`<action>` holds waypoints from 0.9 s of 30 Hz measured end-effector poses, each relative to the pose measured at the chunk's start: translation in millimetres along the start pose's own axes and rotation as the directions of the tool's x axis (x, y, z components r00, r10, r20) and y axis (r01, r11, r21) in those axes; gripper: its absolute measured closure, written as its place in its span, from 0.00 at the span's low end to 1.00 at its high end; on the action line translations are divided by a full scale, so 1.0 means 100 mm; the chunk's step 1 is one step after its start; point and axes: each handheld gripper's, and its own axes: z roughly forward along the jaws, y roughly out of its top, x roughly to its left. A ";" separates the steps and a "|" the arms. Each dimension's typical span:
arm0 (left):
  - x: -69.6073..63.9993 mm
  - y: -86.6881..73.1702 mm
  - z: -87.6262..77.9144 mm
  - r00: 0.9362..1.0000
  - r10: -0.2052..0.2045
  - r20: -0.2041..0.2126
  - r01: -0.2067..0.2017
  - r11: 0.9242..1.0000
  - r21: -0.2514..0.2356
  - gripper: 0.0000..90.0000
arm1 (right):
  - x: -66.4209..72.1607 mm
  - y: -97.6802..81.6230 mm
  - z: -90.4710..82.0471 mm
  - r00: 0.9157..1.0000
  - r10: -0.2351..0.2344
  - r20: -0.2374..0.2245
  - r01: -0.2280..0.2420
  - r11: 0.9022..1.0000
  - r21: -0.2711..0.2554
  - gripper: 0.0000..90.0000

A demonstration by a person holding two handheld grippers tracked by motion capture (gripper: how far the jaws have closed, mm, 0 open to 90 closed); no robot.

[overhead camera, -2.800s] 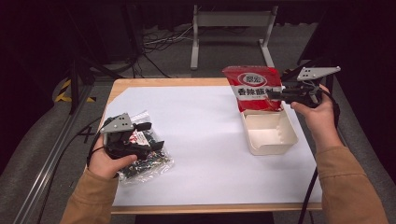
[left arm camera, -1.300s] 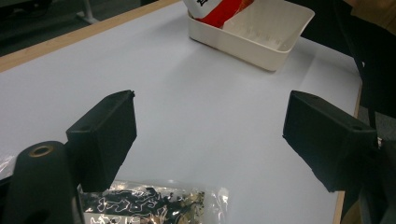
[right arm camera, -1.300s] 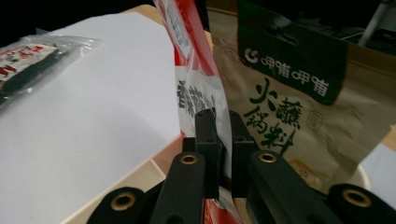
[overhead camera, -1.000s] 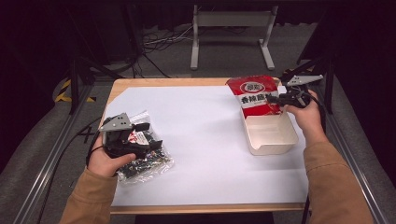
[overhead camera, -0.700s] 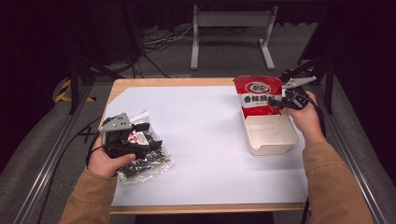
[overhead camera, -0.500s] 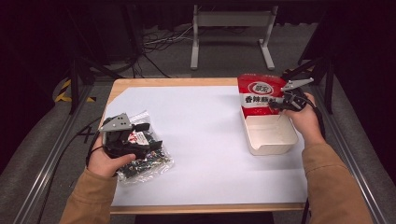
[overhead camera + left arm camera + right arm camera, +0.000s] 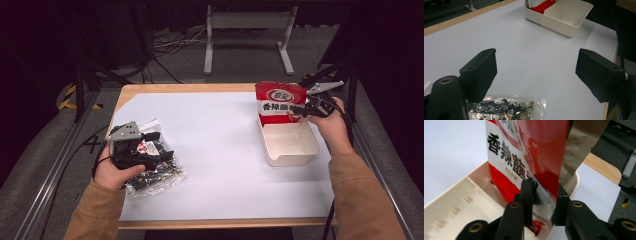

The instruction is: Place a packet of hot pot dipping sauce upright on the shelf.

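The right gripper (image 7: 301, 111) is working at the far right of the table (image 7: 220, 150), where a red snack bag (image 7: 278, 100) is standing upright in the far end of a white tray (image 7: 290, 159). In the right gripper view the bag's right edge (image 7: 544, 170) is lying between the two black jaws. The jaws have just been opening; a narrow gap is showing beside the bag, so the pads are judged to be no longer pinching it, with the bag still between them. The bag's long axis is running vertically, top edge above the jaws and bottom edge resting inside the tray. The bag is lying directly ahead of the jaws, toward the table's middle as seen from above. The right hand (image 7: 330, 125) is holding the gripper roughly level over the tray's far right corner.

The coming move is judged to be a withdrawal away from the bag, back along the line of the jaws, so that neither pad drags the bag over.

The left gripper (image 7: 142, 150) is resting at the near left, well apart from the tray, above a clear packet of dark pieces (image 7: 155, 172). Its jaws are standing wide apart with nothing between them, the packet (image 7: 506, 108) lying just below them.
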 end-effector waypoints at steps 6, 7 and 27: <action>-0.01 0.00 0.01 1.000 -0.005 0.004 0.005 1.000 0.001 0.20 | 0.01 -0.01 0.03 1.000 -0.009 -0.011 0.009 0.999 0.044 0.97; -0.01 0.00 0.00 1.000 -0.004 0.003 0.004 1.000 0.001 0.20 | 0.01 -0.02 0.05 1.000 -0.005 -0.009 0.006 0.998 0.055 0.97; 0.07 -0.05 -0.09 0.999 -0.024 -0.038 0.025 1.000 0.012 0.19 | 0.04 -0.07 -0.15 0.996 0.075 0.053 -0.075 0.997 -0.012 0.61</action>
